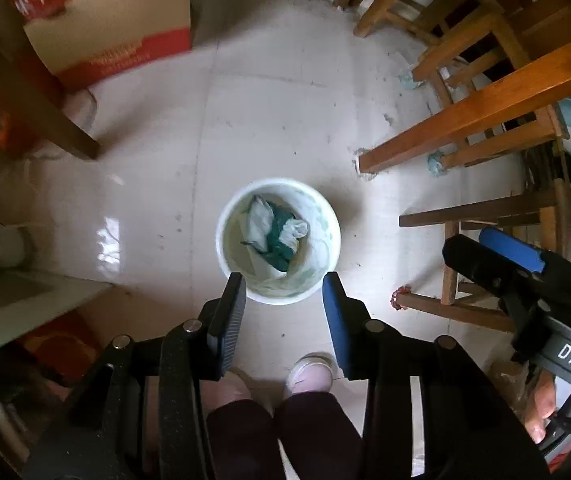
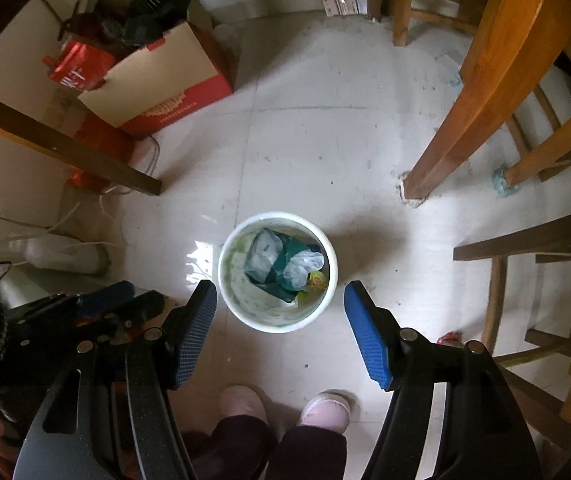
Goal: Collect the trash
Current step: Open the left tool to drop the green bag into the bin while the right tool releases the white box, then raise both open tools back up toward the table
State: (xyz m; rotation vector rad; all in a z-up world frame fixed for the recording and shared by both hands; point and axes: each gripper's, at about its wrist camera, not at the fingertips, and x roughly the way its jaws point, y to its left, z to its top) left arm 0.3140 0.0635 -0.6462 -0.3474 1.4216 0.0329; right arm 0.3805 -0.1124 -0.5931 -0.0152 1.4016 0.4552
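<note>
A white bucket (image 1: 281, 300) stands on the tiled floor, straight below both grippers. Crumpled trash (image 1: 273, 236), white and dark green plastic wrappers, lies inside it; the right wrist view also shows a yellow scrap (image 2: 316, 279) in the same bucket (image 2: 277, 326). High above the bucket's near rim, my left gripper (image 1: 283, 280) hangs open with nothing between its fingers. My right gripper (image 2: 280, 287) is open wider over the bucket and equally empty. It also shows at the right edge of the left wrist view, held by a hand (image 1: 541, 408).
A red and tan cardboard box (image 1: 113, 36) stands at the back left beside a dark table leg (image 1: 45, 108). Wooden chair legs (image 1: 465, 120) crowd the right side. A plastic jug (image 2: 65, 256) lies at the left. The person's pink shoes (image 2: 325, 408) stand just behind the bucket.
</note>
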